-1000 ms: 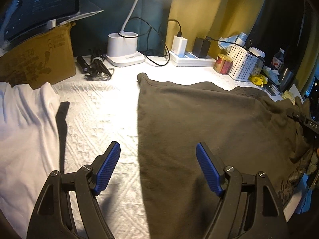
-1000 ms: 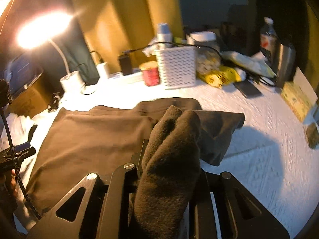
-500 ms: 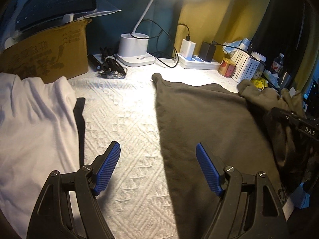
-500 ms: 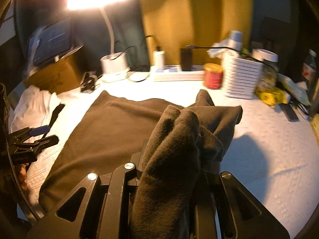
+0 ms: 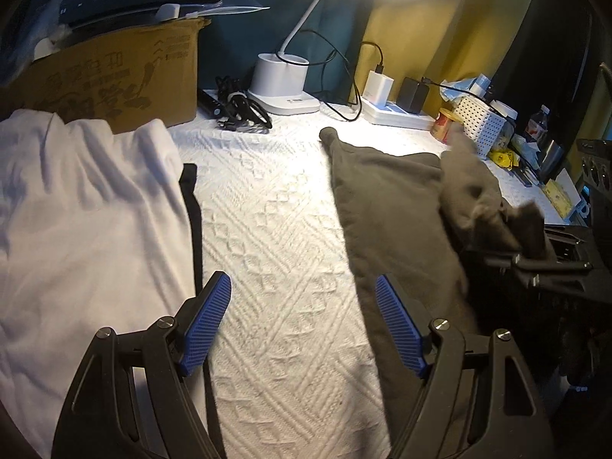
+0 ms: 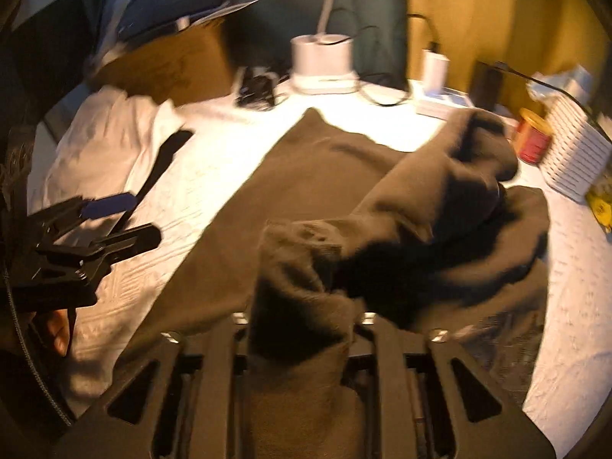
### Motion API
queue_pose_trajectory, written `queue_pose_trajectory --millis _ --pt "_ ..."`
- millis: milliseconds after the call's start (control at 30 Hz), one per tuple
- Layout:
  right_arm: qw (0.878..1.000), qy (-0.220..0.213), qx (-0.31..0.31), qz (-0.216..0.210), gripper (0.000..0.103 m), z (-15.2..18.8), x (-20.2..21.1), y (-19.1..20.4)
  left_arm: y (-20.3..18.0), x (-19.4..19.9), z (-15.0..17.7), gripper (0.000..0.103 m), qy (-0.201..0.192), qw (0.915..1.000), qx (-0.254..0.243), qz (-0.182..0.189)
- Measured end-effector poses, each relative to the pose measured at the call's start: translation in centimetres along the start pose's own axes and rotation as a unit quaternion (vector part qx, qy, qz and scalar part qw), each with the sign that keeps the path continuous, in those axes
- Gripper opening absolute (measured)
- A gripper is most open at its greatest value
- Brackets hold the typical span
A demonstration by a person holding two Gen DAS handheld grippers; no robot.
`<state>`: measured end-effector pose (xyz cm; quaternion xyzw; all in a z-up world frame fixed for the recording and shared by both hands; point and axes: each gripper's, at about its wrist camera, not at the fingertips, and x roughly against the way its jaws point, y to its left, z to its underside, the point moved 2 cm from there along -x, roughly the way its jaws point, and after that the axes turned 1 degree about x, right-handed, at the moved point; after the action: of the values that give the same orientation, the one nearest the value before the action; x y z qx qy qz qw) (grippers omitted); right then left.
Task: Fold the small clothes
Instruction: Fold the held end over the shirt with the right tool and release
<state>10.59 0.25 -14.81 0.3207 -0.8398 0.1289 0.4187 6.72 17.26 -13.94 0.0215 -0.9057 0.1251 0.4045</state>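
I see the white textured surface (image 5: 283,252) carrying the dark olive-brown fleece garment (image 6: 306,176), spread flat right of centre. A crumpled white cloth (image 5: 84,206) lies left. My right gripper (image 6: 302,329) is opening its jaws, a garment fold bunched between them. My left gripper (image 5: 302,325) hovers, jaws spread, empty.

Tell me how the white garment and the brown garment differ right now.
The white garment is pale and lies rumpled beside the cardboard box; the brown garment is dark olive-brown and lies mostly flat mid-cloth. Nothing grips the white garment, while one end of the brown garment is bunched up between the opening right tongs. The open left tongs hang between the two, holding neither. Both rest on the white textured table cover.
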Motion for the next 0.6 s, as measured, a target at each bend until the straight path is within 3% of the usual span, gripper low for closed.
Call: queue_pose_trajectory --millis 233,400,600 --pt "0.997 -0.028 0.031 -0.061 0.056 0.3 2.8 3.3 -0.1 0.9 0.6 0.078 -0.004 1.0000 0.000 -0.002" --pt "0.996 -0.059 0.021 -0.058 0.057 1.4 5.9 2.6 -1.7 1.6 0.9 0.078 -0.007 0.9999 -0.015 -0.002" --pt "0.996 -0.088 -0.020 -0.027 0.057 3.8 9.1 -0.9 -4.7 2.5 1.2 0.078 -0.012 0.9993 -0.031 0.018"
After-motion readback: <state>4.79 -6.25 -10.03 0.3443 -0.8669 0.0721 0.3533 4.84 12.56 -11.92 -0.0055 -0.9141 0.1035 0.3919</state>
